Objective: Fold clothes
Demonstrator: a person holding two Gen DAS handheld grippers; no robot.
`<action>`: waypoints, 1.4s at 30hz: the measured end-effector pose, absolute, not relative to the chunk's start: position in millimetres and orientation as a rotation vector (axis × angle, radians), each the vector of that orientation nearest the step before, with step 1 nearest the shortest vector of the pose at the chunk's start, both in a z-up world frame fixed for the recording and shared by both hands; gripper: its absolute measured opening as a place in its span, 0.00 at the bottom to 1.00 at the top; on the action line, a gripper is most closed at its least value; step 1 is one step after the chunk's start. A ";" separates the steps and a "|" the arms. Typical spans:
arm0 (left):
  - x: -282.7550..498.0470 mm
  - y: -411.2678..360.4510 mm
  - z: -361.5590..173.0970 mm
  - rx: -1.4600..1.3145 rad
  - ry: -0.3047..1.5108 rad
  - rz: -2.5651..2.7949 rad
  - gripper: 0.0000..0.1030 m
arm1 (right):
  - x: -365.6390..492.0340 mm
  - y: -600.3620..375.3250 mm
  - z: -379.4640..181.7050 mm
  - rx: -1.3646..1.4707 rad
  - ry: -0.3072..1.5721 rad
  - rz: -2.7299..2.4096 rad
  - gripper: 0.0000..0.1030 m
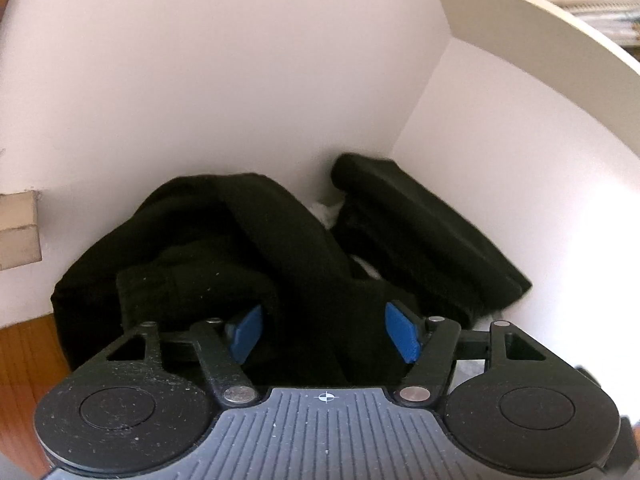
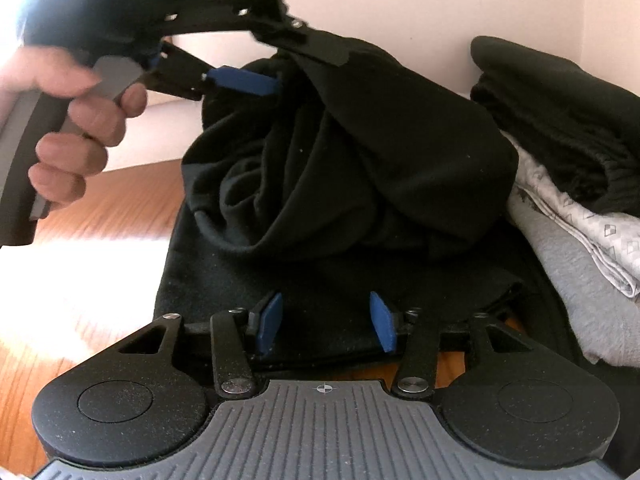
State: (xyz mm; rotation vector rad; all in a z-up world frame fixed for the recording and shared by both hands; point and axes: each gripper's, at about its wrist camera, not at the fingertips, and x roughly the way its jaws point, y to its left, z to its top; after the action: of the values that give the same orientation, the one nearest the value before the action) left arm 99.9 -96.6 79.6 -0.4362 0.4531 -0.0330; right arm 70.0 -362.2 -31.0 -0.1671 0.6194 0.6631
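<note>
My left gripper (image 1: 322,332) is lying spread apart over the bunched black garment (image 2: 340,152), its blue pads either side of a fold. My right gripper (image 2: 325,322) is sitting spread at the garment's 6 o'clock hem on the wooden bench (image 2: 100,216), with folded clothes (image 2: 580,240) stacking at 3 o'clock.

Daylit – glare blown out on floor (image 2: 80,256); fisheye-bent edges; motion blur.
</note>
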 end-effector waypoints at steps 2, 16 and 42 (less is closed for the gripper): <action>92.5 -96.3 83.2 -0.466 0.410 -0.017 0.60 | 69.8 -362.9 -32.6 -0.165 0.609 0.664 0.49; 68.2 -100.6 98.3 -0.463 0.374 -0.015 0.75 | 68.2 -364.8 -37.5 -0.157 0.575 0.666 0.50; 58.0 -89.2 119.1 -0.356 0.371 0.016 0.05 | 52.9 -388.9 -35.4 0.007 0.423 0.544 0.49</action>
State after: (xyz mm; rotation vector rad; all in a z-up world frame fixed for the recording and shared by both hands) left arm 58.0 -89.2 119.1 -0.3561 0.3709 0.0159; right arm 52.9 -388.9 -35.4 0.0075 0.4232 0.5439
